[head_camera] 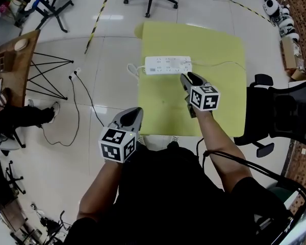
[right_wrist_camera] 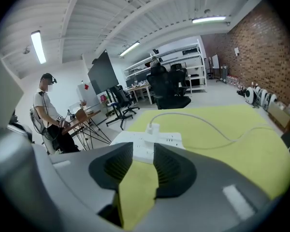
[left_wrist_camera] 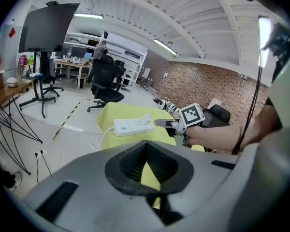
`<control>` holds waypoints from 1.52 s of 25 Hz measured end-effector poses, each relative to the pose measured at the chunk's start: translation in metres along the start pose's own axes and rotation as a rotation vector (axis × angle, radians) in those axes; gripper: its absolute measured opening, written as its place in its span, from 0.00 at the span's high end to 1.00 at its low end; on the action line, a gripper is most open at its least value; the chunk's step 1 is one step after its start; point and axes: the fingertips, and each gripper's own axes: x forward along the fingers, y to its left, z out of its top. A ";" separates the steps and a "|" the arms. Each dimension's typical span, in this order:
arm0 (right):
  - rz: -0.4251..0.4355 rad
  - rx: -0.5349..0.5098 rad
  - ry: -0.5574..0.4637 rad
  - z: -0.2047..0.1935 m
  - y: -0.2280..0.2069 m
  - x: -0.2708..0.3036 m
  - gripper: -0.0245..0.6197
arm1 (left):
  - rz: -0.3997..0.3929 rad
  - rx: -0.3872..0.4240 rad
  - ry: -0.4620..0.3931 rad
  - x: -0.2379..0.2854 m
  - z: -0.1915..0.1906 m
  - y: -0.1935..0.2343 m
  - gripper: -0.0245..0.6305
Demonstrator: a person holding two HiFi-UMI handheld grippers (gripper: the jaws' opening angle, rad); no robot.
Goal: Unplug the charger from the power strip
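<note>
The white power strip (head_camera: 168, 64) is lying across the far half of the yellow-covered table (head_camera: 219, 96), and the charger (right_wrist_camera: 153, 128) is still sitting plugged into it, a small white block standing up from the strip's top face near its right end. The charger's thin white cable (right_wrist_camera: 209, 126) is trailing away from the strip to the right over the yellow cover. The person is holding the right gripper (head_camera: 189, 79) just on the near side of the strip's right end, pointing down at it. Its jaws are standing apart with a clear gap and gripping nothing. Through that gap the near edge of the strip is showing, with the charger just beyond, and neither pad is touching anything. The left gripper (head_camera: 132, 114) is hanging well back from the strip, near the table's front left corner, and it is also empty. Its jaw tips seem to be meeting at the front, though the view along them is close and distorted, so I am only fairly sure of that. The strip's own thicker lead (head_camera: 132, 69) is looping off its left end toward the table edge.
</note>
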 end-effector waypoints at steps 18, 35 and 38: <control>-0.089 -0.040 0.056 0.018 -0.017 0.063 0.65 | 0.104 -0.069 -0.021 -0.042 -0.016 0.021 0.95; -0.105 0.006 0.079 0.019 -0.012 0.058 0.72 | 0.104 -0.077 -0.046 -0.059 -0.016 0.033 0.96; -0.113 -0.016 0.090 0.022 -0.012 0.057 0.72 | 0.102 -0.074 -0.048 -0.061 -0.015 0.034 0.96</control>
